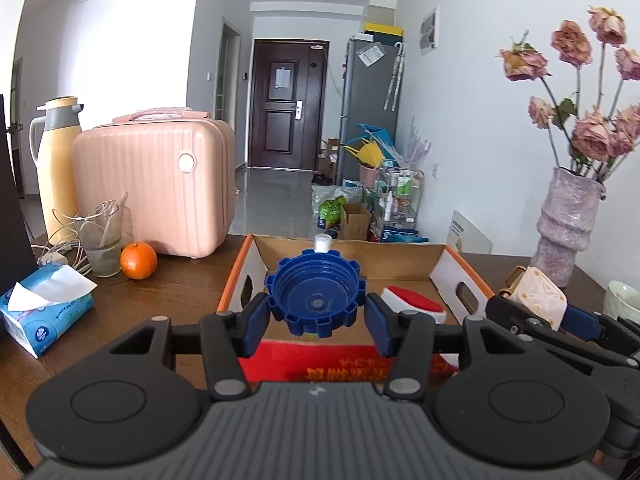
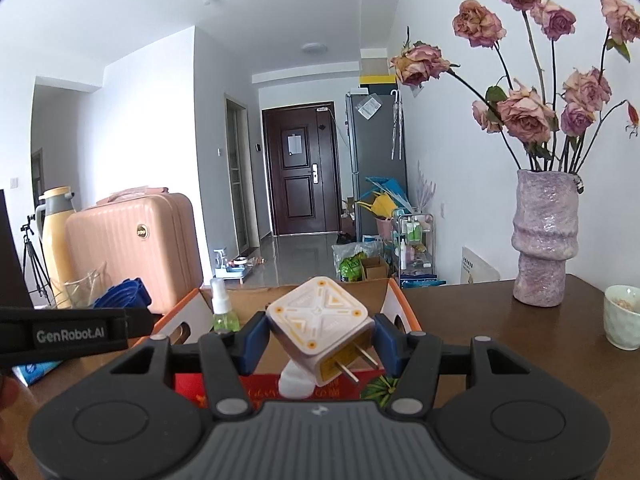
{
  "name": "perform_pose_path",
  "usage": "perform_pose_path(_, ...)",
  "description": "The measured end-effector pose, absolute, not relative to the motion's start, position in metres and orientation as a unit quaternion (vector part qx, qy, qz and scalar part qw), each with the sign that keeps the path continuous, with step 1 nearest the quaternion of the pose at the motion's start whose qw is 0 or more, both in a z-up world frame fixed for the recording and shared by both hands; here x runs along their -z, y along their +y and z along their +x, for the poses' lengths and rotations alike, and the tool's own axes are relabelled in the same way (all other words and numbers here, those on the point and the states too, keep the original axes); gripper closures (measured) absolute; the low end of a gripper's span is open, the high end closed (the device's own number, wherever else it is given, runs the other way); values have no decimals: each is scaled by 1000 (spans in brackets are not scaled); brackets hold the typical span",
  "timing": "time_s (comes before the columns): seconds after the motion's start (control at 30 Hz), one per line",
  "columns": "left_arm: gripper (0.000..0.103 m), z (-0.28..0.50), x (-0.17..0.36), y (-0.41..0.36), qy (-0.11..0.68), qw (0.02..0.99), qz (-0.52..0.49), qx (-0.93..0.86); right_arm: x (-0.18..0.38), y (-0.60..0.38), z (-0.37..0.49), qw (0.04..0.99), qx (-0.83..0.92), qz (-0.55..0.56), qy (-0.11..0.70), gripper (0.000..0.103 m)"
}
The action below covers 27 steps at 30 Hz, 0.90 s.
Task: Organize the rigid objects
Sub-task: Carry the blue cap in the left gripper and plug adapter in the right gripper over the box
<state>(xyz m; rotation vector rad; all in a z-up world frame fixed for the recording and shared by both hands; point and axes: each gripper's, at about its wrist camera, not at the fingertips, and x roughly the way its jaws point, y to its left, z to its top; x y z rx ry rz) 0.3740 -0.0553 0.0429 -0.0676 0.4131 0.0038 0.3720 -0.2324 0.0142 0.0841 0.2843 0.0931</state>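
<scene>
My left gripper [image 1: 316,312] is shut on a large blue ridged cap [image 1: 316,294] and holds it above the near part of an open cardboard box [image 1: 348,258] with orange edges. A red and white object [image 1: 414,300] and a small white-capped bottle [image 1: 322,243] lie in the box. My right gripper [image 2: 318,338] is shut on a white plug adapter [image 2: 320,320] with two metal prongs, held above the same box [image 2: 396,300]. A green spray bottle [image 2: 224,312] stands in the box. The adapter [image 1: 538,294] and the right gripper [image 1: 560,320] also show in the left wrist view at the right.
A pink suitcase [image 1: 156,184], a yellow thermos [image 1: 58,168], a glass with cables [image 1: 100,240], an orange [image 1: 138,261] and a tissue pack [image 1: 44,312] stand left of the box. A purple vase of dried roses [image 2: 546,240] and a small cup [image 2: 622,316] stand to the right.
</scene>
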Motion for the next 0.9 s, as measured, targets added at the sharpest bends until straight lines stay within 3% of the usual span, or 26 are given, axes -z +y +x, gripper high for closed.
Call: perform_pose_path(0.9, 51, 487, -20, -49, 245, 968, -31, -41, 7, -247, 497, 978, -36, 70, 196, 48)
